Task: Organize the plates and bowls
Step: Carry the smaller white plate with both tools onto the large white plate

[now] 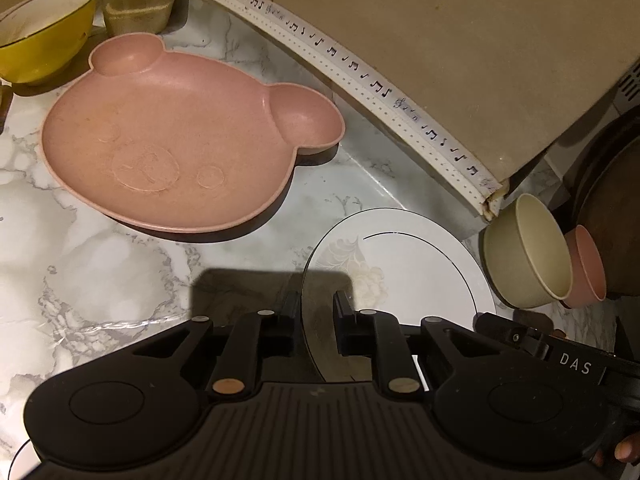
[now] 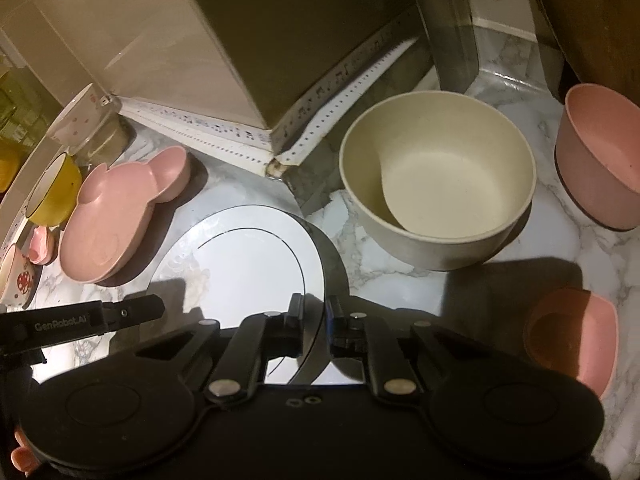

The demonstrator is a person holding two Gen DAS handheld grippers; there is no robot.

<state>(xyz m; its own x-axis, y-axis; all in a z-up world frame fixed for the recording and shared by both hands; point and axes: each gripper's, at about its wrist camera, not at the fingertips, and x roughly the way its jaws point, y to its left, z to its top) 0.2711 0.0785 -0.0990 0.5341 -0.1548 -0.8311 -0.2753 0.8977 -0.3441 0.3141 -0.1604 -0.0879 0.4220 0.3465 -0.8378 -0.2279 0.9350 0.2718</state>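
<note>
A white plate (image 1: pixel 404 264) with a thin black ring lies on the marble counter; it also shows in the right wrist view (image 2: pixel 248 264). My left gripper (image 1: pixel 316 304) has a finger on each side of the plate's left rim, the jaws narrowly apart. My right gripper (image 2: pixel 314 306) straddles the plate's right rim the same way. A pink bear-shaped plate (image 1: pixel 180 136) lies to the left; it also shows in the right wrist view (image 2: pixel 116 216). A cream bowl (image 2: pixel 436 180) and a pink bowl (image 2: pixel 600 156) stand to the right.
A yellow bowl (image 1: pixel 40 36) and a plastic tub (image 1: pixel 140 4) stand at the back left. A beige box (image 1: pixel 440 48) with music-note trim blocks the back. A small pink dish (image 2: pixel 576 332) sits at the right front. Patterned cups (image 2: pixel 20 276) stand far left.
</note>
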